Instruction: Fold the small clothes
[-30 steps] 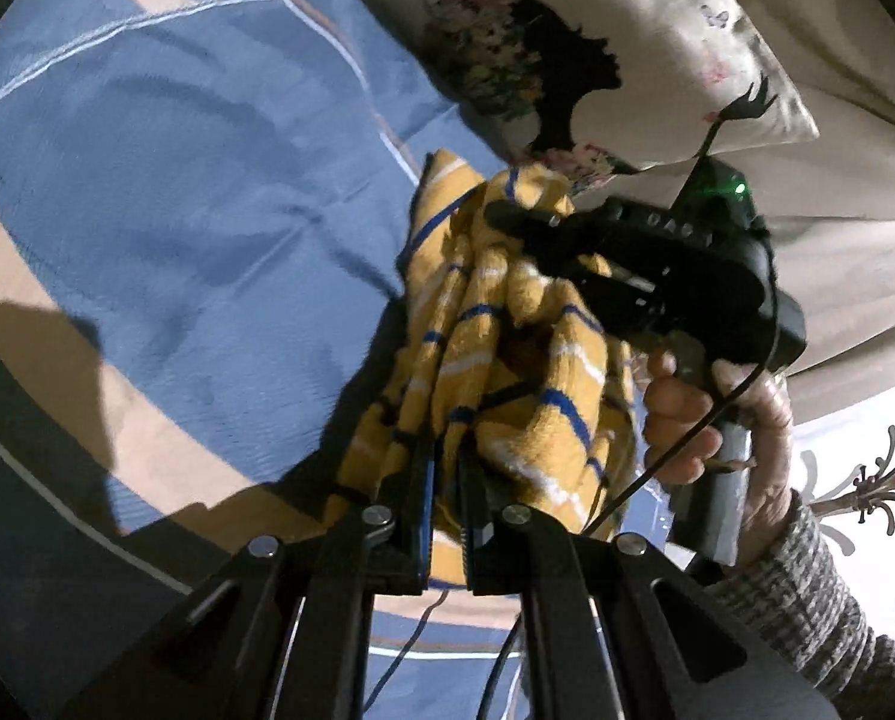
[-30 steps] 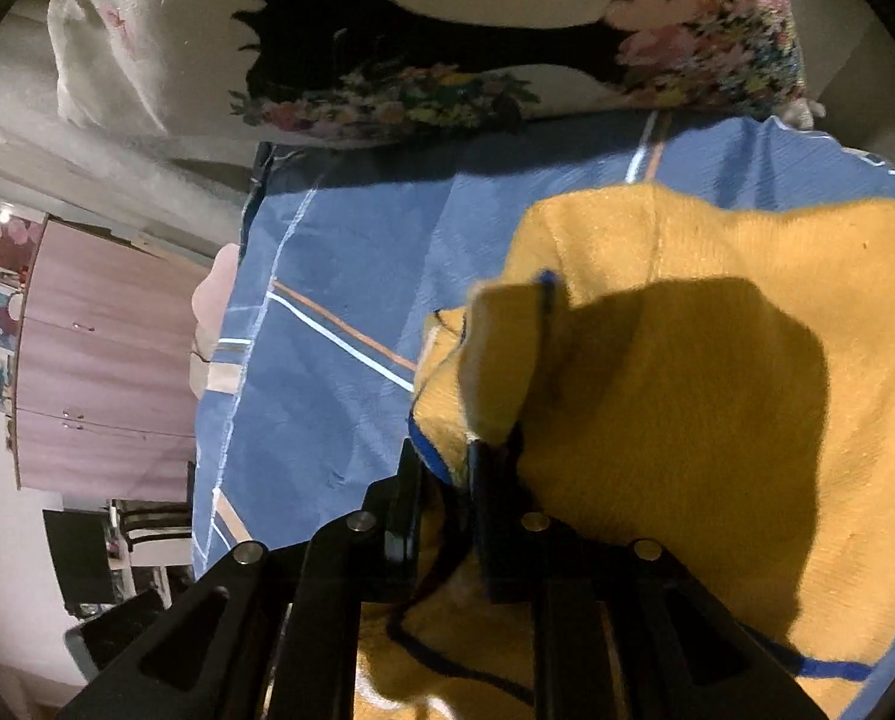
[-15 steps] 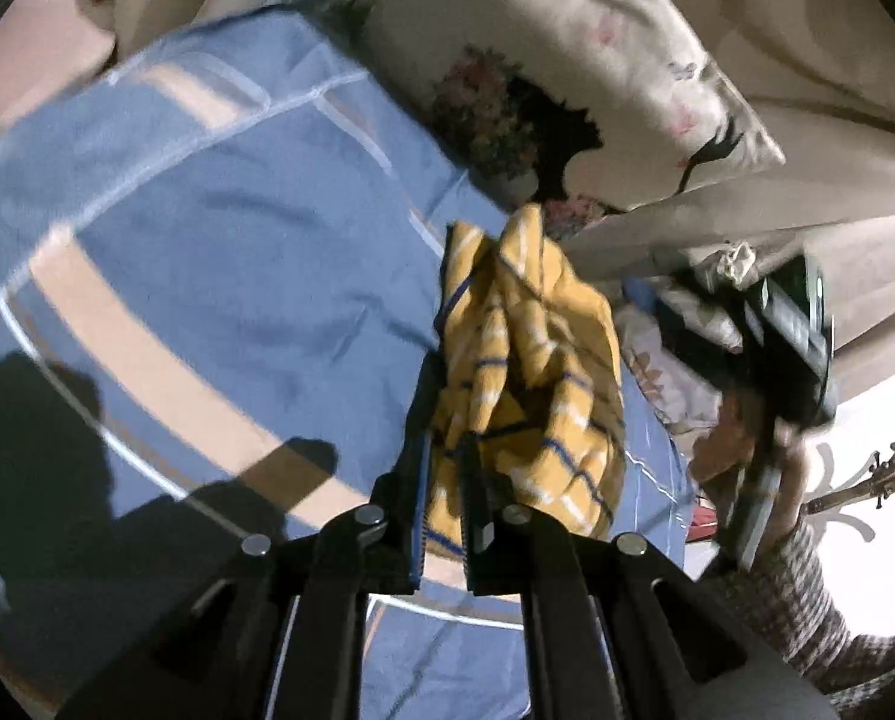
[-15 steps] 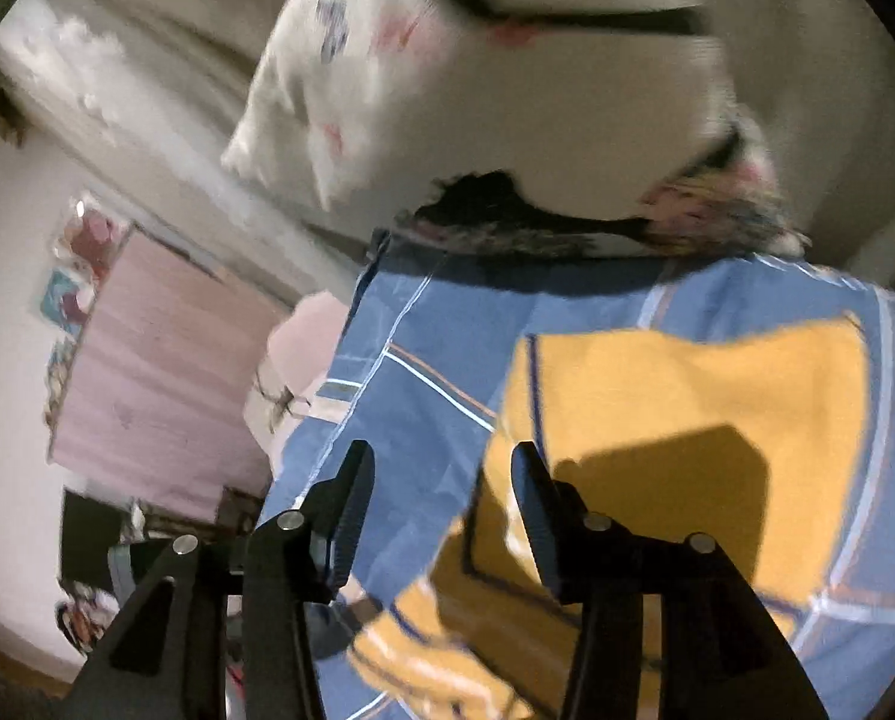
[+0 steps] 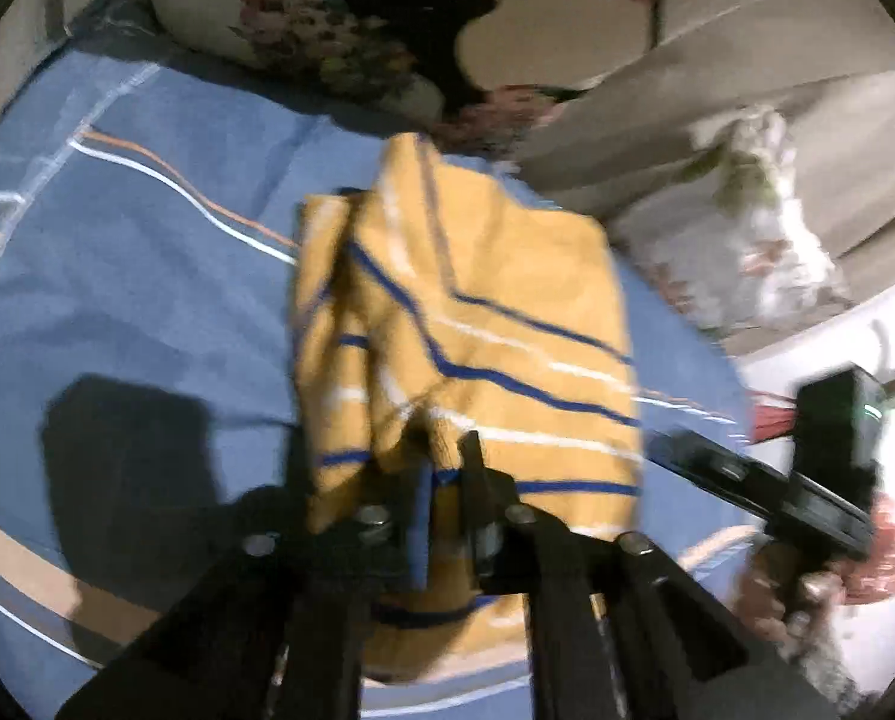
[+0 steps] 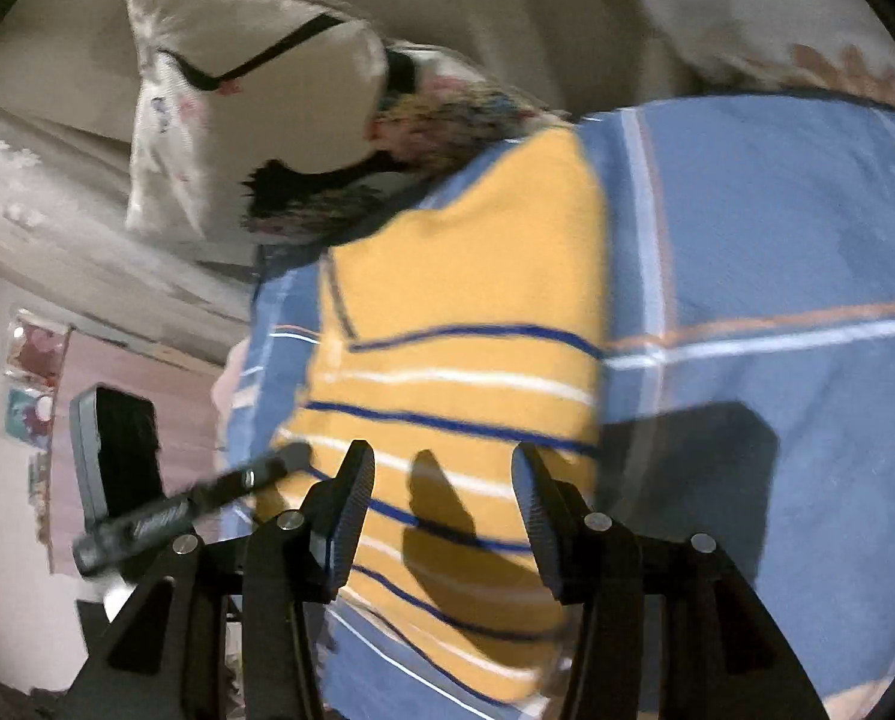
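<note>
The yellow striped garment [image 5: 477, 336] lies bunched on the blue bedsheet [image 5: 147, 276], just below the floral pillow [image 5: 339, 30]. The left gripper [image 5: 444, 480] pinches a near edge of the garment, jaws nearly closed on cloth. The right gripper [image 6: 441, 504] hovers above the garment with jaws spread wide, holding nothing. To fold well, the left should draw its edge taut and flat before the right takes a 2nd corner. The knit looks soft and floppy, with thin blue and white stripes.

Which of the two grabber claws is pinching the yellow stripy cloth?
The left gripper: its jaws are shut on the yellow striped cloth. The right gripper is wide open, above the cloth, holding nothing.
</note>
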### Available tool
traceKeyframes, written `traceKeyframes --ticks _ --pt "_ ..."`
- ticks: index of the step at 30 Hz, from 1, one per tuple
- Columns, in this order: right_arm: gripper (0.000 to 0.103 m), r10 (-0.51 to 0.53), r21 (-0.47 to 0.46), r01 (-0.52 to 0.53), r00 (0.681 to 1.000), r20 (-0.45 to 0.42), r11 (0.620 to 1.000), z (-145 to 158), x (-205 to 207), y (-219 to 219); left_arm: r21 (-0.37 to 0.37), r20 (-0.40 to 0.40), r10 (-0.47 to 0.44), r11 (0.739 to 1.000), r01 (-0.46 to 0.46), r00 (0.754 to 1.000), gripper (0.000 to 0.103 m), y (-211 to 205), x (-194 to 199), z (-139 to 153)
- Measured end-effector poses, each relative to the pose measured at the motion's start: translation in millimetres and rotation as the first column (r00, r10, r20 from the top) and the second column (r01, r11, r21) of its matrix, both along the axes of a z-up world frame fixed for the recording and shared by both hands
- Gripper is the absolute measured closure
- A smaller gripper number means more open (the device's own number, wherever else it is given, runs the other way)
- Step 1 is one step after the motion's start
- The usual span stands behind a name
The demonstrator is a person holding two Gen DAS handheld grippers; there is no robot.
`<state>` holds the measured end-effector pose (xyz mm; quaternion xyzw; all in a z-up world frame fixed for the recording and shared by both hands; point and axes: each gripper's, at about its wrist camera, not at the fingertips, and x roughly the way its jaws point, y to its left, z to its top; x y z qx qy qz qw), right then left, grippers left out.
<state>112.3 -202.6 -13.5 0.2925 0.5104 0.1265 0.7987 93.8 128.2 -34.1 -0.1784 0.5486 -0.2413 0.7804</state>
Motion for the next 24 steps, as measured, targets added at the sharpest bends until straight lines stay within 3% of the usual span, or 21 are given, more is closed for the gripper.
traceKeyframes --ticks 5,11,15,17,19,21,22,23,24 --pt "0.051 -0.033 0.016 0.034 0.998 -0.053 0.999 -20.7 -20.3 -14.7 0.120 0.032 0.071 0.990 -0.074 0.997 0.096 14.5 7.9 -4.9" --pt "0.051 0.038 0.111 -0.027 0.995 -0.095 0.993 -47.8 -31.8 1.6 0.208 0.085 0.030 0.977 -0.047 0.996 0.095 -0.5 8.4 -3.6" --pt "0.045 0.039 0.136 -0.025 0.994 -0.103 0.990 -57.7 -30.2 6.1 0.025 0.015 0.060 0.998 -0.060 0.998 0.090 27.1 7.5 -5.5" --pt "0.044 0.040 0.151 -0.023 0.993 -0.110 0.988 -62.7 -29.6 6.6 -0.022 0.011 0.052 0.998 -0.052 0.999 0.089 39.2 0.2 -2.2" --pt "0.042 0.045 0.171 -0.025 0.992 -0.118 0.985 -67.3 -30.7 8.1 -0.041 0.030 0.030 0.999 -0.028 0.999 0.081 44.8 -9.6 1.4" --pt "0.042 0.058 0.200 -0.030 0.989 -0.138 0.979 -74.8 -35.3 9.6 -0.084 0.010 0.003 0.996 -0.003 1.000 0.065 47.0 -18.6 -2.7" --pt "0.042 0.066 0.218 -0.034 0.988 -0.142 0.975 -77.7 -37.1 11.2 -0.109 -0.010 -0.013 0.994 0.012 1.000 0.064 46.3 -22.5 -7.8" --pt "0.044 0.074 0.237 -0.039 0.987 -0.141 0.971 -79.9 -39.0 12.9 -0.117 -0.021 -0.025 0.993 0.022 0.999 0.064 44.1 -24.9 -11.4" --pt "0.057 0.087 0.252 -0.049 0.986 -0.139 0.967 -81.0 -40.1 15.3 -0.113 -0.035 -0.037 0.993 0.032 0.999 0.064 39.5 -27.5 -17.0"
